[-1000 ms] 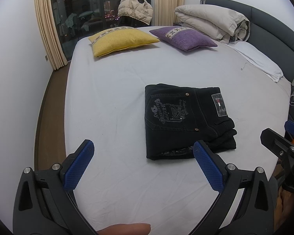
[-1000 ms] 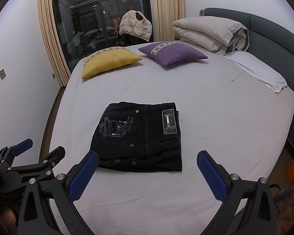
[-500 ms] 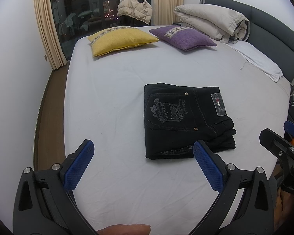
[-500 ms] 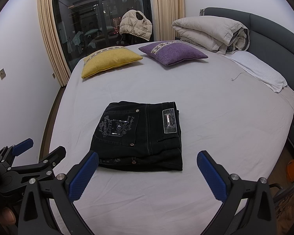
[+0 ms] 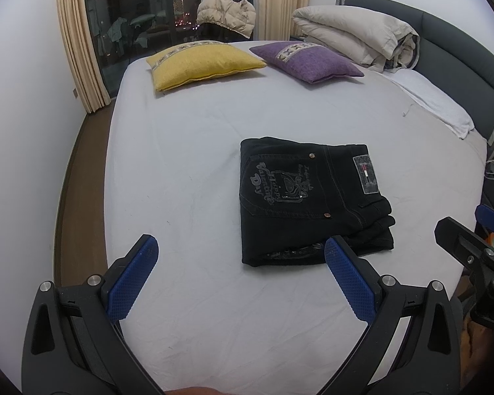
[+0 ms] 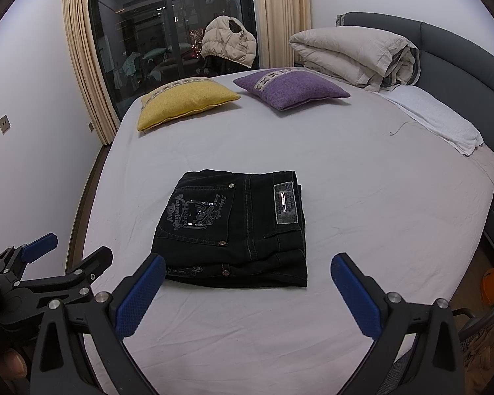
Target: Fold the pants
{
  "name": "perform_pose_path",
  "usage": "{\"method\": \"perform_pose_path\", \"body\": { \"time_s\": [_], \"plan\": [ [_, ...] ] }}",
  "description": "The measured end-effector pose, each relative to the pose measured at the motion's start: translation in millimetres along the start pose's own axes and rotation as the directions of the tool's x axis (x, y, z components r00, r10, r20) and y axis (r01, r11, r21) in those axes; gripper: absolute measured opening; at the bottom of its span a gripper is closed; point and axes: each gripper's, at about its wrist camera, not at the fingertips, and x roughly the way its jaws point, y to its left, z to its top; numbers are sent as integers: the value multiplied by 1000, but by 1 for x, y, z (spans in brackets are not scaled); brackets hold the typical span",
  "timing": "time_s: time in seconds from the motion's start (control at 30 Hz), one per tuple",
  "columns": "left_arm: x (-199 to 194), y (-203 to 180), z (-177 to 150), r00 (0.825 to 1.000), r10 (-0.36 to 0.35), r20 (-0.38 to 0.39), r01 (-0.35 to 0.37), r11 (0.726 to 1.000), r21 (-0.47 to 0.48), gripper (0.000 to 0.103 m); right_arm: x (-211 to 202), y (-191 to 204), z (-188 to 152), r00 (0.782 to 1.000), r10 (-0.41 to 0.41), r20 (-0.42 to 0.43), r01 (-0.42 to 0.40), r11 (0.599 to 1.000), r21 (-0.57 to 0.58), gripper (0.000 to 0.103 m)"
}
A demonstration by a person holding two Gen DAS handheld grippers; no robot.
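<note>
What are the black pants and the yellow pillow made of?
The pants look like black denim: stiff, matte cloth with pale stitched seams, small metal rivets and a shiny gray patch at the waist. The yellow pillow looks like a coarse woven fabric, maybe linen or a blend: grainy, dull surface with a patterned band along one edge.

near side: bare bed sheet point(image 6: 247, 335) ran open from the grippers to the folded pants point(image 6: 237, 230)
left and right of pants: clear sheet too
far side: yellow pillow point(image 6: 184, 103), purple pillow point(image 6: 289, 87) and rolled duvet point(image 6: 352, 56) blocked the head end, well apart from the pants
</note>
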Motion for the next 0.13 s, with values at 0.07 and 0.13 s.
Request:
{"method": "perform_pose_path", "body": {
  "time_s": [0.07, 0.13],
  "plan": [
    [0, 1, 0, 1000, 9, 5, -9, 1000, 3, 103, 0, 1, -1, 1000, -1, -1, 1, 1000, 1, 103],
    [-1, 1, 1, 1000, 12, 11, -12, 1000, 5, 103, 0, 0, -1, 1000, -1, -1, 1, 1000, 2, 103]
  ]
}}
